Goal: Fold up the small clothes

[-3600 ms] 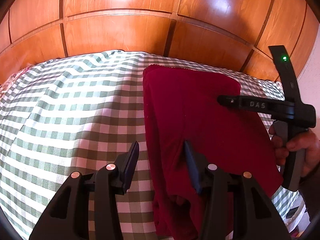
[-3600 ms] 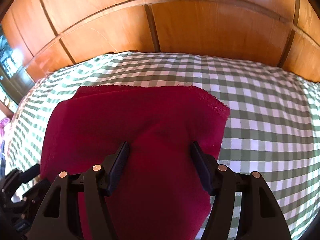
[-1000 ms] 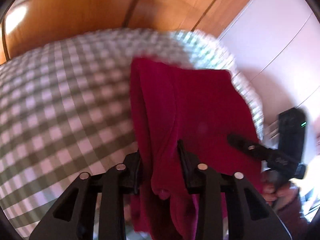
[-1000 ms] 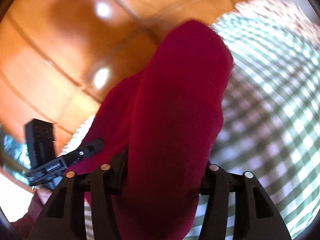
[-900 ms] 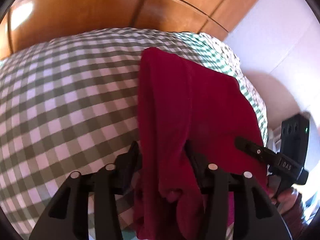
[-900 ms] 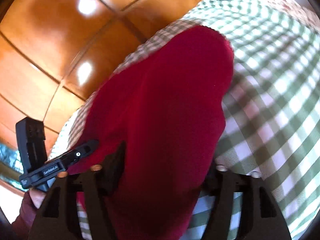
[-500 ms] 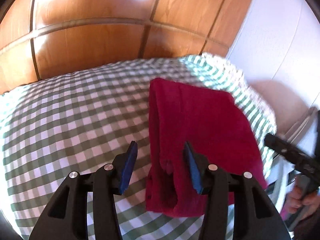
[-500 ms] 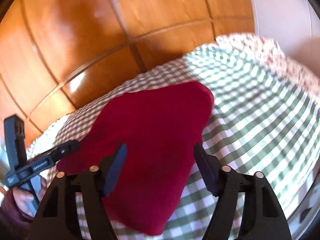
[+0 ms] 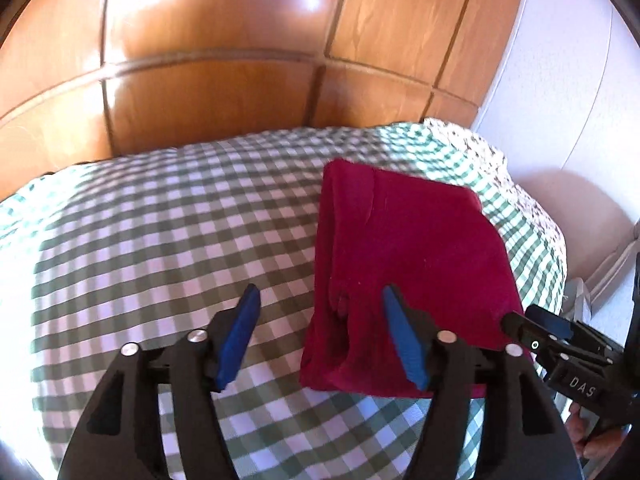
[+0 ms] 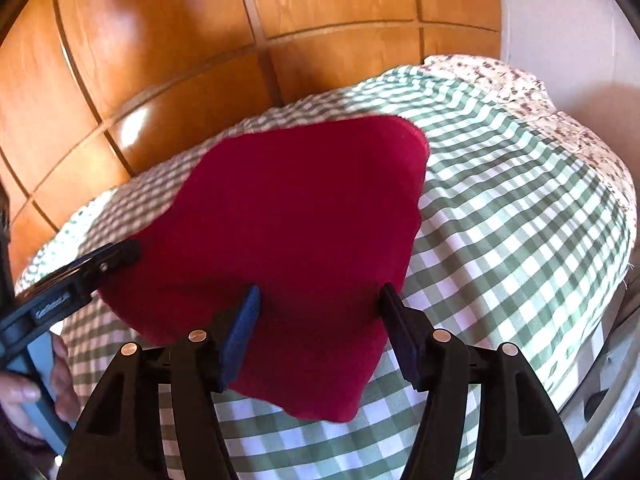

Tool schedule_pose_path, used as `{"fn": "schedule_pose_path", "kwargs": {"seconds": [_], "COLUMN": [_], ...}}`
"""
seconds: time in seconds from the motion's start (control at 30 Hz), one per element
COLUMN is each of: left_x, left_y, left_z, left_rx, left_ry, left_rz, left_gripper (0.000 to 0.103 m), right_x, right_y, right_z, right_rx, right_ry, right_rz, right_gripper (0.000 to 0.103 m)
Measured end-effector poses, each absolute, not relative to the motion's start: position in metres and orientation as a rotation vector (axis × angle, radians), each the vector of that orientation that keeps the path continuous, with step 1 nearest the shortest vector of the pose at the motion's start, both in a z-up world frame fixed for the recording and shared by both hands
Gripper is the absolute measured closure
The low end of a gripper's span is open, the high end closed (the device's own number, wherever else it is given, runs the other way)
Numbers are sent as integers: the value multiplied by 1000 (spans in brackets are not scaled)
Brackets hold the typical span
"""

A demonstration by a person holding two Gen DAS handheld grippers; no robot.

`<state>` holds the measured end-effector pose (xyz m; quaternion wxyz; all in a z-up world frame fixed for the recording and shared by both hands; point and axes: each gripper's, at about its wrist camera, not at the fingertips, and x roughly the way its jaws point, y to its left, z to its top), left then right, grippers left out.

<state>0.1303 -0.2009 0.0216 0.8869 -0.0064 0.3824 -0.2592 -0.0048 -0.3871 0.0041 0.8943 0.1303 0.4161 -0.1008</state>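
Observation:
A dark red folded cloth (image 9: pixel 408 248) lies flat on the green-checked cover (image 9: pixel 160 232), near its right end. My left gripper (image 9: pixel 320 292) hovers above and short of the cloth's near left corner. Its jaws are opening, and the blue pads (image 9: pixel 240 332) touch nothing. In the right wrist view the same red cloth (image 10: pixel 304 216) fills the middle. My right gripper (image 10: pixel 320 294) stands open over its near edge, pads apart from the fabric. Each gripper shows in the other's view: the right gripper (image 9: pixel 532 326) at lower right, the left gripper (image 10: pixel 108 258) at the left with a hand (image 10: pixel 24 392) on it.
A glossy wooden panelled board (image 9: pixel 224 92) rises behind the cover. A white wall (image 9: pixel 560 80) stands to the right. A floral sheet (image 10: pixel 560 112) shows at the cover's far right end, where the surface drops off at its edge (image 10: pixel 616 304).
Both grippers were shut on the red cloth a second ago. They have let go, and the cloth now lies flat. Both grippers have drawn back and up, and the left jaws have widened.

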Motion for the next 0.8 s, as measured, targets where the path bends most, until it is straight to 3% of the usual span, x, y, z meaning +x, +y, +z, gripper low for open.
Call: {"fn": "schedule_pose_path", "kwargs": {"seconds": [0.07, 0.17, 0.27, 0.33, 0.43, 0.5, 0.8], "left_x": [123, 113, 102, 95, 85, 79, 61], "left_y": [-197, -190, -183, -179, -173, -168, -158], "left_z": [27, 37, 43, 46, 50, 51, 52], "left_rx": [-9, -6, 0, 12, 16, 15, 23], "left_ry": [775, 748, 724, 710, 689, 684, 660], "left_rz": [-521, -495, -469, -452, -425, -408, -334], "left_gripper": [30, 24, 20, 18, 15, 12, 3], "right_x": [-11, -18, -24, -27, -33, -37, -53], "right_y": [-378, -368, -359, -354, -344, -339, -330], "right_z": [9, 12, 14, 16, 19, 22, 29], "right_rx": [262, 257, 239, 224, 181, 169, 148], "right_ry": [852, 837, 825, 808, 789, 768, 729], "right_rz": [-227, -265, -302, -325, -356, -373, -447], "right_gripper": [42, 33, 31, 23, 23, 16, 10]}}
